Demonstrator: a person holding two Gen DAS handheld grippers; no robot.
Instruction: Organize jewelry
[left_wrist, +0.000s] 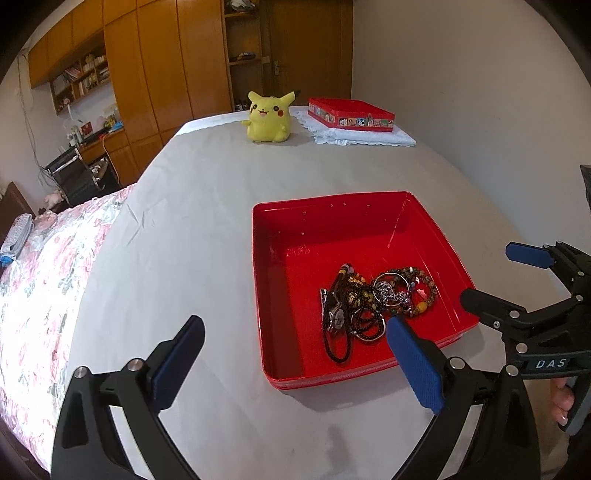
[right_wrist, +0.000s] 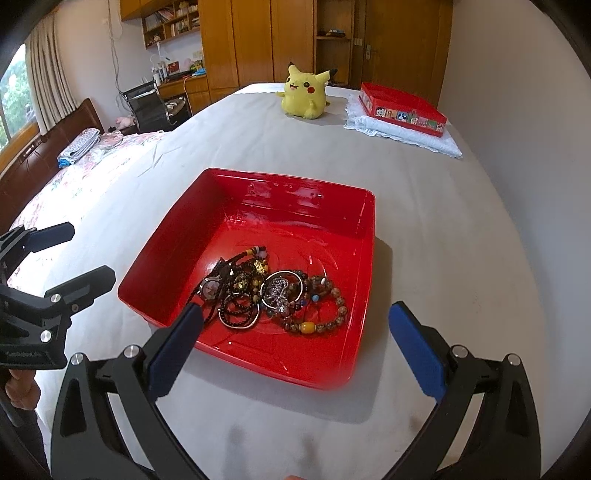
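Jewelry (right_wrist: 273, 291) lies heaped in red tray (right_wrist: 258, 206) on bench. Both hand-held grippers, left (left_wrist: 295, 354) and right (right_wrist: 295, 347), spread, empty, near tray. Scene fits sorting pending or jewelry already gathered.

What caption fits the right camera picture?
Open right gripper hovers before a shiny red tray of tangled bead bracelets.

Tray (right_wrist: 255, 206): on the worktop (right_wrist: 443, 258), toward its near edge.
Jewelry pile (right_wrist: 273, 295): in the tray's near part.
Plush toy (right_wrist: 306, 94): far edge.
Tin (right_wrist: 402, 107): on a folded cloth (right_wrist: 406, 138), far right corner.
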